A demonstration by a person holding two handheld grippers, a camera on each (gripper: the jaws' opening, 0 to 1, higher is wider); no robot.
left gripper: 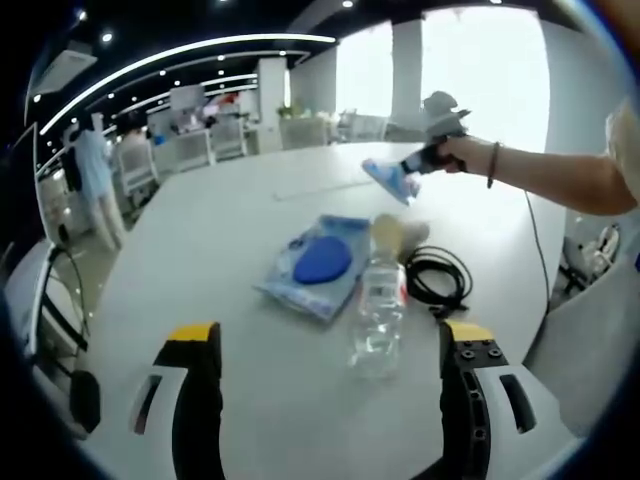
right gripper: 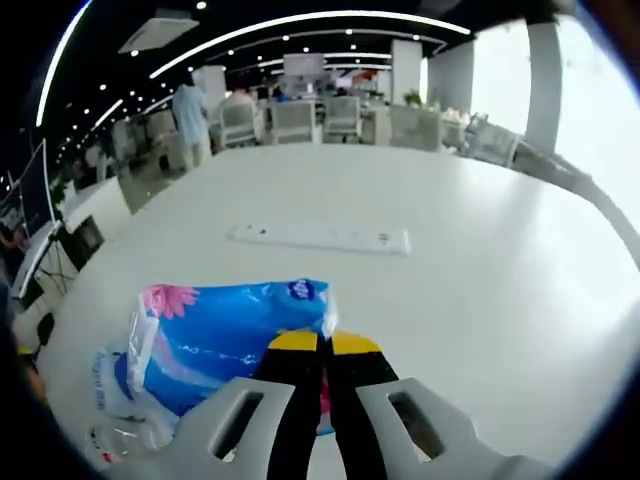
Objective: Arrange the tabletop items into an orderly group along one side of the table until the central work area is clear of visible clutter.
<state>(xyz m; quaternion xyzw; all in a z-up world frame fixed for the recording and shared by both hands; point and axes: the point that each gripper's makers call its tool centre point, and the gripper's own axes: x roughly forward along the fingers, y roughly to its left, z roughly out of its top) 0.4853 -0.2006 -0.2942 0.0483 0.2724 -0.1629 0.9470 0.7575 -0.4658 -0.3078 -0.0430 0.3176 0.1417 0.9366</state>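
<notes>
Some stuff we can't make out well: in the left gripper view there's a clear flat packet (left gripper: pixel 318 265) w/ a blue round thing inside, but what it is we can't tell. A beige round item (left gripper: pixel 388 233) sits just past the bottle and is partly hidden by it, so no clue what that is either. In the right gripper view the near end of the blue pack (right gripper: pixel 225 340) is covered by our own jaws, and the print is too blurry to read.

The left gripper (left gripper: pixel 330 340) has its jaws spread wide w/ nothing between them. It hangs over the white table (left gripper: pixel 250 400), and a clear plastic bottle (left gripper: pixel 380 315) lies on its side just ahead. A coiled black cable (left gripper: pixel 438 275) sits right of the bottle, near it.

The right gripper (right gripper: pixel 322 345) has its yellow-tipped jaws pinched together on the blue pack, which has a pink flower at one corner. From the left gripper view we see that pack (left gripper: pixel 390 180) held up at the far side, off the tabletop. A white power strip (right gripper: pixel 320 238) lies further out, well apart from the rest.
</notes>
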